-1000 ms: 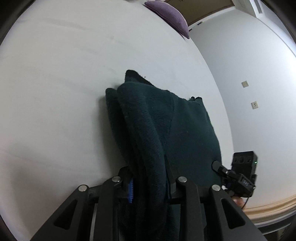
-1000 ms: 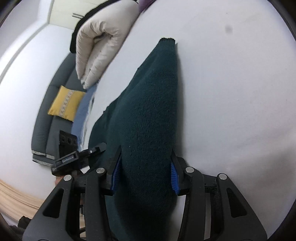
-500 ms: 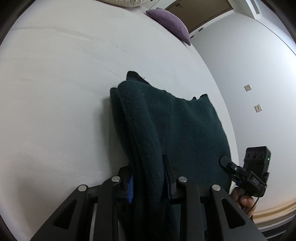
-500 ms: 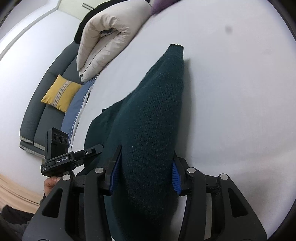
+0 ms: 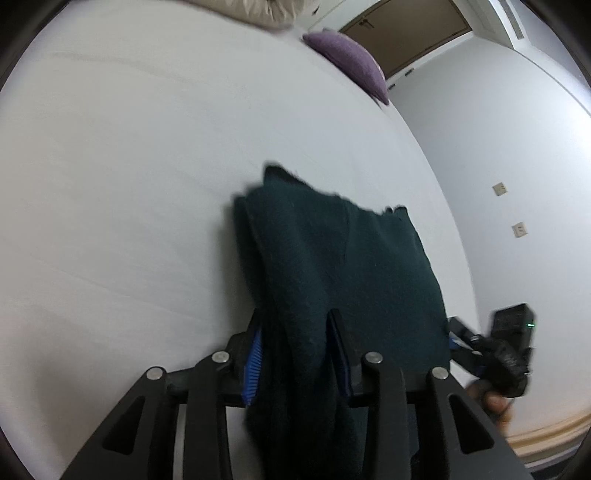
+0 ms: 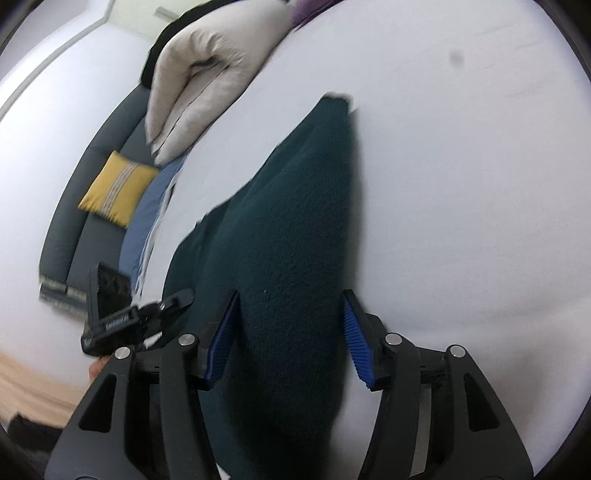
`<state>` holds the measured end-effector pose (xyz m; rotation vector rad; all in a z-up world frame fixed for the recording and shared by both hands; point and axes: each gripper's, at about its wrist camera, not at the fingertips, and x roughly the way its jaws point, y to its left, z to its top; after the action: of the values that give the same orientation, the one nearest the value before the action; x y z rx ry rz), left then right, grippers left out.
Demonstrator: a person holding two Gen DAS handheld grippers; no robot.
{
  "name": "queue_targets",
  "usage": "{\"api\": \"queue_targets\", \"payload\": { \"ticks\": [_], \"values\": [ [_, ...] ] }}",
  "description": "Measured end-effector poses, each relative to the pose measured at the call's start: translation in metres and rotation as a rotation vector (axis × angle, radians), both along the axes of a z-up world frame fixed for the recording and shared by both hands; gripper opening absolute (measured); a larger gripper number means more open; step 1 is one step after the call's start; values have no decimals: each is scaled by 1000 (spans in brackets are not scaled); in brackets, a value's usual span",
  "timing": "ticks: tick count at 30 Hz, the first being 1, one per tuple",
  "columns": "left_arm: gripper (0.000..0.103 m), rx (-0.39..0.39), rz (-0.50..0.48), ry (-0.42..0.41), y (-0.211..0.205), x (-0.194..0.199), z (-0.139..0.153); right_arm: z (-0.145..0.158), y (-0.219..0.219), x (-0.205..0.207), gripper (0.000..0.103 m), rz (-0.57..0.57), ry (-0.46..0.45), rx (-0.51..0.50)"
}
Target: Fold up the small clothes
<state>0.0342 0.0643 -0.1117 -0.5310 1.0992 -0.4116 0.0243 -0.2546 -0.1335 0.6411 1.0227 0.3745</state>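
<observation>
A dark teal knitted garment (image 5: pixel 343 273) lies folded on the white bed sheet (image 5: pixel 129 166). My left gripper (image 5: pixel 295 343) is shut on a thick fold at its near left edge. In the right wrist view the same garment (image 6: pixel 291 240) runs away from me, and my right gripper (image 6: pixel 290 325) is shut on its near right edge. Each gripper shows in the other's view, the right one low at the right (image 5: pixel 506 350) and the left one low at the left (image 6: pixel 125 317). The garment's near end is hidden under the jaws.
A purple pillow (image 5: pixel 347 62) lies at the bed's far corner near a brown door (image 5: pixel 406 29). A folded beige duvet (image 6: pixel 207 74) sits at the far end. A grey sofa (image 6: pixel 92 177) with a yellow cushion (image 6: pixel 116 186) stands beside the bed.
Both grippers have lifted and pulled back with the garment held, so more of the bed and room shows. The garment's far edge has slid toward me.
</observation>
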Motion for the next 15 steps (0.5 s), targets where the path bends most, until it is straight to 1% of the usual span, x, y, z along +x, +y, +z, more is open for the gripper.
{"api": "queue_targets", "payload": {
  "ticks": [2,3,5,6,7,8,9,10,11,12,13,14,15],
  "values": [
    [35,45,30,-52,7,-8,18,17,-14,-12,54,-55,-35,7],
    [35,56,32,-81,7,-12,29,27,-17,-16,54,-55,-65,36],
    [35,84,10,-156,0,-21,52,46,-12,-19,55,-8,-130,109],
    [35,92,-10,-188,-8,-25,62,51,-8,-18,55,17,-148,133],
    [35,91,-51,-214,-21,-30,68,55,-1,-16,54,48,-161,160],
    [35,88,-78,-219,-27,-31,69,55,7,-12,54,81,-164,185],
    [35,88,-110,-217,-37,-31,66,49,16,-6,54,110,-148,200],
    [35,104,-131,-206,-45,-30,58,43,22,-3,54,114,-125,190],
    [35,119,-139,-189,-53,-28,50,36,28,2,54,109,-98,179],
    [35,125,-148,-156,-56,-24,37,23,30,5,54,102,-59,179],
    [35,123,-147,-113,-56,-19,21,10,31,7,52,96,-34,192],
    [32,118,-139,-100,-55,-18,13,2,27,8,49,85,-43,213],
    [26,109,-135,-110,-52,-18,8,-3,19,4,48,70,-70,257]
  ]
}}
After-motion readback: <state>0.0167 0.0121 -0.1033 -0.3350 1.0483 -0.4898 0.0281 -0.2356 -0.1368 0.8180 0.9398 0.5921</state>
